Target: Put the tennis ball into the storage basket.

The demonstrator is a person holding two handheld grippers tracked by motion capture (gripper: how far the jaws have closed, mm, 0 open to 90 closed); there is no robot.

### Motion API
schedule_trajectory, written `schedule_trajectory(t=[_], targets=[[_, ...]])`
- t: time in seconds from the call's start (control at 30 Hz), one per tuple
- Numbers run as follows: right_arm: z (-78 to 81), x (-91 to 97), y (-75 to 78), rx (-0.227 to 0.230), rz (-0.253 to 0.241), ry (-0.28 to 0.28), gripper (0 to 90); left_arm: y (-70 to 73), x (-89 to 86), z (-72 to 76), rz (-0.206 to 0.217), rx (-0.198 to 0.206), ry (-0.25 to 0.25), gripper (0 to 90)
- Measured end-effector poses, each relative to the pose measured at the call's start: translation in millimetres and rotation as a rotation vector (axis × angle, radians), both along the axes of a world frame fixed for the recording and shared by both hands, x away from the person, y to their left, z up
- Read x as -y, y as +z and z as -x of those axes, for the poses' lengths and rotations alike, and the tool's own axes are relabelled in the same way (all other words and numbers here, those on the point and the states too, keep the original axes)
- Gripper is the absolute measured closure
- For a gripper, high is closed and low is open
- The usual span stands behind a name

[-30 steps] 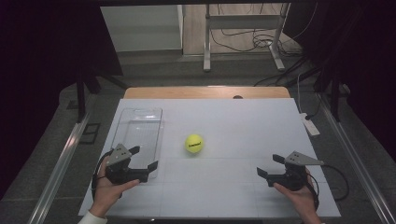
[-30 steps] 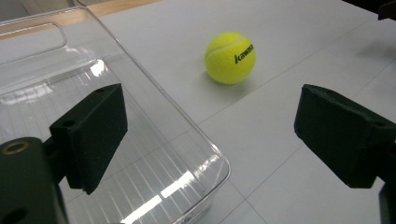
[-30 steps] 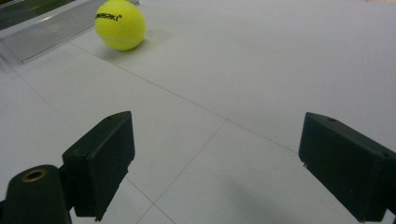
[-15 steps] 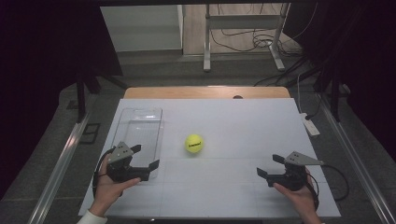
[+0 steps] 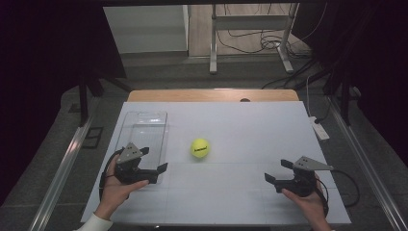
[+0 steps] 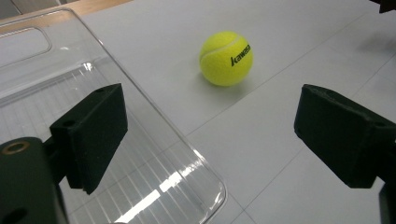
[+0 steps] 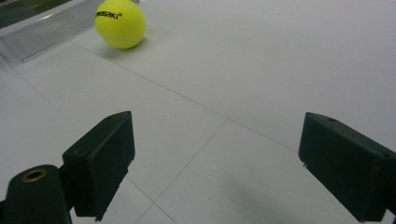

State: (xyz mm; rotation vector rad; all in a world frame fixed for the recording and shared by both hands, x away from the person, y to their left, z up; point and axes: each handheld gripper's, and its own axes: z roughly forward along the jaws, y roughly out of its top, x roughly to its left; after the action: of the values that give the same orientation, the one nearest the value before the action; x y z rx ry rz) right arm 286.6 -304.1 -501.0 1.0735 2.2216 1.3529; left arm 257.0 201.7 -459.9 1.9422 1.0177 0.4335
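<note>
Two grippers on the white table (image 5: 250, 120), high view first: left gripper (image 5: 161, 169) low at the near left, over the near end of the clear plastic tray (image 5: 144, 126), jaws apart, nothing between them. Right gripper (image 5: 276, 171) at the near right, jaws apart too, empty, well apart from everything else. Yellow tennis ball (image 5: 199, 147) sits on the bare table just right of the tray, between the two grippers but farther out, touching neither.

Left gripper view: left gripper (image 6: 210, 135) jaws wide apart, one pad over the tray (image 6: 56, 70), the other over bare table. Ball (image 6: 227, 58) ahead, beyond the jaws, just beside the tray's long edge, black lettering on it facing the camera.

Right gripper view: right gripper (image 7: 215, 163) jaws wide, only white table (image 7: 261, 70) between them. Ball (image 7: 120, 23) far off at the upper left, resting next to the tray's ribbed edge (image 7: 42, 30).
</note>
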Motion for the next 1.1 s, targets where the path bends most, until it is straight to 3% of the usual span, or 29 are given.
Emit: schedule_trajectory(t=[1.1], targets=[[-0.1,-0.5,-1.6,-0.005,0.01,0.004,11.0,10.8,28.5,-27.1,-0.036,-0.026,-0.037,10.6]])
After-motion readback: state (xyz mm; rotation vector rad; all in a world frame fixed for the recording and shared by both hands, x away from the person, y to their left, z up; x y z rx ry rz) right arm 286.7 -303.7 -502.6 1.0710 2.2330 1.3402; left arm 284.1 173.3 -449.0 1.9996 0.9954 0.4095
